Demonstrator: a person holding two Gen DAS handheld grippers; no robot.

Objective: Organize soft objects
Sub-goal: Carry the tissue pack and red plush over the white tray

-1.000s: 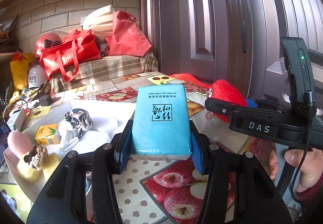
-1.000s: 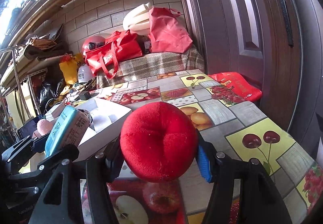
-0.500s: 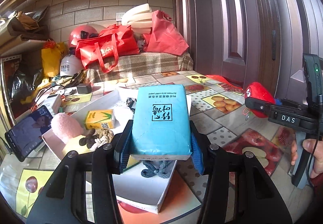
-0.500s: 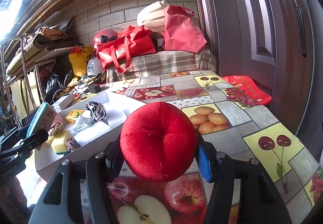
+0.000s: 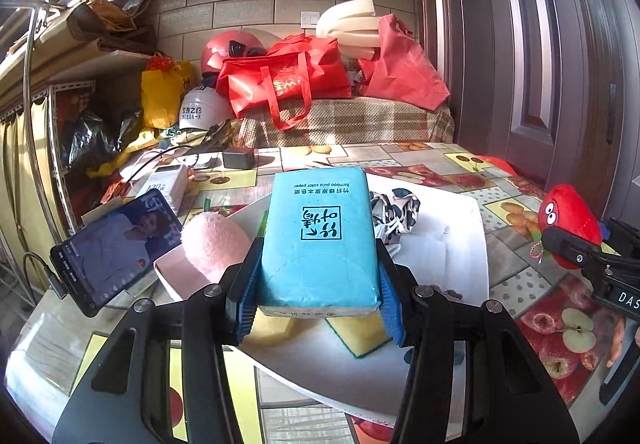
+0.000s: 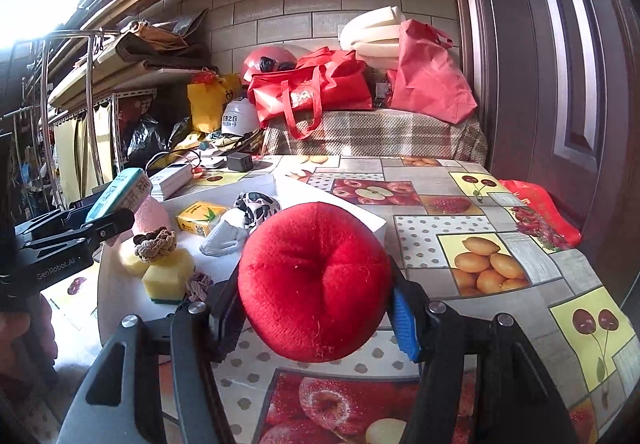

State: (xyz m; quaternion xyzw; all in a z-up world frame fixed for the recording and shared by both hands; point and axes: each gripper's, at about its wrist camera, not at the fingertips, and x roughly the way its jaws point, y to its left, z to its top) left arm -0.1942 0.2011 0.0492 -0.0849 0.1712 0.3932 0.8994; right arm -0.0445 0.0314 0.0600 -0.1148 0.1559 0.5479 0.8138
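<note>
Above the white tray (image 5: 460,244) on the desk (image 6: 460,244), the left claw (image 5: 318,296) grips a blue tissue pack (image 5: 320,240) by its long sides; it looks light and squashy, so a gentle hold mid-pack should suit. Beside the tray, the right claw (image 6: 318,308) squeezes a red plush toy (image 6: 316,284), soft and unlikely to slip.

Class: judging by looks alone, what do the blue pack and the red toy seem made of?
Blue pack: glossy plastic film, likely around tissue; it shines, creases, and its print reads "paper".
Red toy: matte, fuzzy plush fabric, probably stuffed; loose fibres and a puckered seam show.
</note>
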